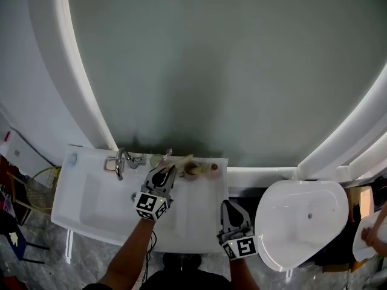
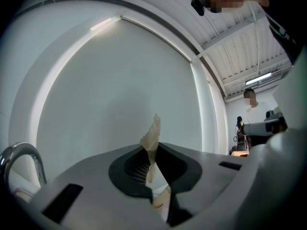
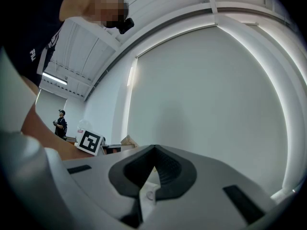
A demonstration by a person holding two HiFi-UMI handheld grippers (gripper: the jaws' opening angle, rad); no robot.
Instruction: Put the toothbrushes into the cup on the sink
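At the back ledge of the white sink [image 1: 78, 213], a tan toothbrush [image 1: 176, 159] lies across the tips of the left gripper [image 1: 164, 169], which is clamped on it. In the left gripper view the jaws stand narrow, pinching the toothbrush [image 2: 152, 140] between the dark pads, and its sawtooth-edged end, which looks like a wrapper, sticks up above them. Just beside it on the ledge sits a tan round thing, apparently the cup [image 1: 192, 170]; whether the toothbrush touches it I cannot tell. The chrome faucet [image 1: 121, 161] stands to the left of the gripper. The right gripper [image 1: 233, 205] hangs over the sink's front right edge, well apart from the cup, its jaws pressed together with nothing between them. Right of the sink is a white toilet [image 1: 302, 222], and a grey arched panel [image 1: 230, 65] rises behind.
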